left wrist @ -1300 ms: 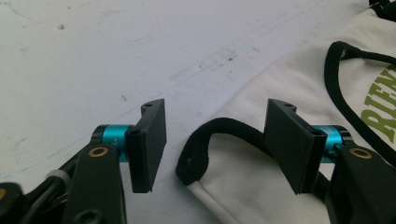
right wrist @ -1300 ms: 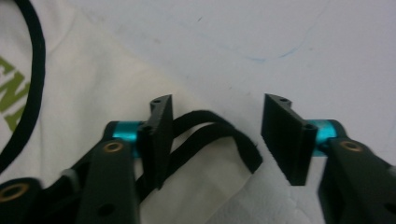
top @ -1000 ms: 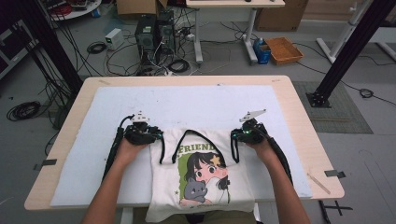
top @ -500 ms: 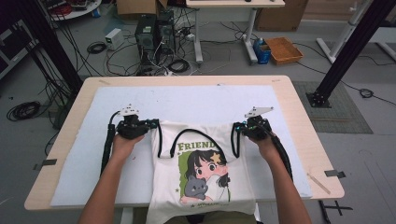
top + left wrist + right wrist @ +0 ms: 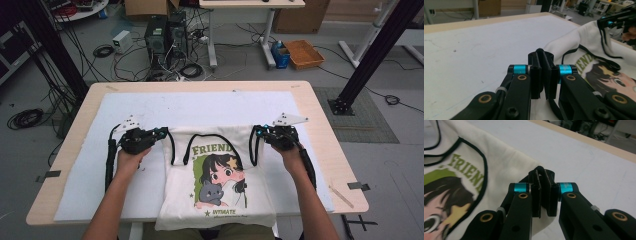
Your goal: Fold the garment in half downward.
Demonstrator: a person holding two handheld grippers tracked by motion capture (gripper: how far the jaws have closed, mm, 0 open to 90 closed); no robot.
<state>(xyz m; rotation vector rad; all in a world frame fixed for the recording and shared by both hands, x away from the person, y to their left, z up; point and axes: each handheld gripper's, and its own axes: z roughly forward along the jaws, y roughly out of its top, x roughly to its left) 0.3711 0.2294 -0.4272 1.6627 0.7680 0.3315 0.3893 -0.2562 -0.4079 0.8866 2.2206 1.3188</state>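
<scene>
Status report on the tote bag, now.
Left gripper shut on tote bag at its top left corner. Right gripper shut on its top right corner. Bag's lower edge overhangs the table. Nothing in the way.

green "FRIEND" lettering on white tote bag (image 5: 215, 185), "INTIMATE" near its bottom edge

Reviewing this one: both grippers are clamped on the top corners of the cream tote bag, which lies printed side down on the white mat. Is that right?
Not quite. The tote bag lies printed side up: the high view shows the cartoon girl and the word FRIEND facing the camera. The rest holds: the left gripper and the right gripper are each clamped on a top corner, and the bag lies on the white mat.
</scene>
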